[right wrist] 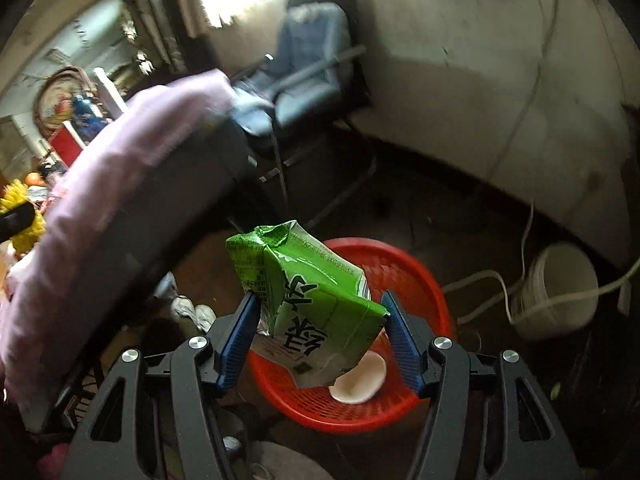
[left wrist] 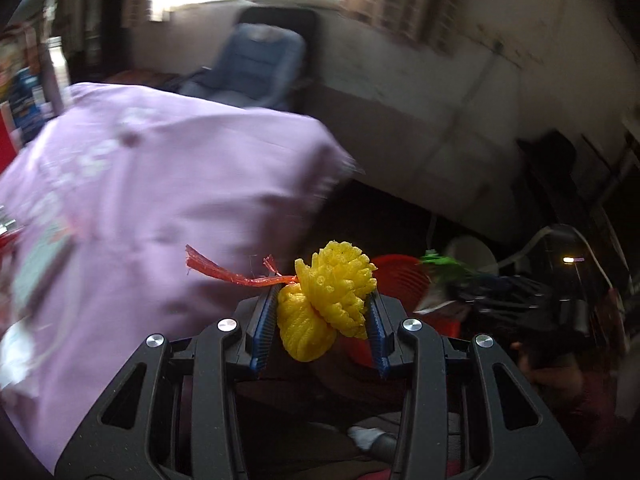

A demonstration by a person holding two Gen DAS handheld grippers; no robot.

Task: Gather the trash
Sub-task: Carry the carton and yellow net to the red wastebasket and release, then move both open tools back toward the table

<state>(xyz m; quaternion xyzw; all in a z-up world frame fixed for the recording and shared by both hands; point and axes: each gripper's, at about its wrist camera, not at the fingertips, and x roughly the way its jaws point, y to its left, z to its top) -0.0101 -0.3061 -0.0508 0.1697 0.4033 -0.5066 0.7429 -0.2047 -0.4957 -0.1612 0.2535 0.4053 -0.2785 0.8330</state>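
Note:
My left gripper [left wrist: 324, 312] is shut on a yellow foam net wad [left wrist: 328, 300] with a red strip of mesh [left wrist: 232, 272] trailing off to the left. Behind it, partly hidden, stands a red plastic basket [left wrist: 400, 276]. In the right wrist view my right gripper [right wrist: 318, 332] is shut on a crumpled green carton [right wrist: 312, 304], held right above the red basket [right wrist: 408, 276]. A white round lid [right wrist: 360, 380] lies inside the basket. The yellow wad [right wrist: 24, 220] also shows at that view's far left edge.
A table under a pink cloth [left wrist: 160, 200] fills the left side. A blue chair [right wrist: 304, 72] stands by the wall beyond it. A white bucket [right wrist: 560, 292] with a white cable [right wrist: 492, 280] sits right of the basket on the dark floor. Shoes [right wrist: 192, 312] lie near the table.

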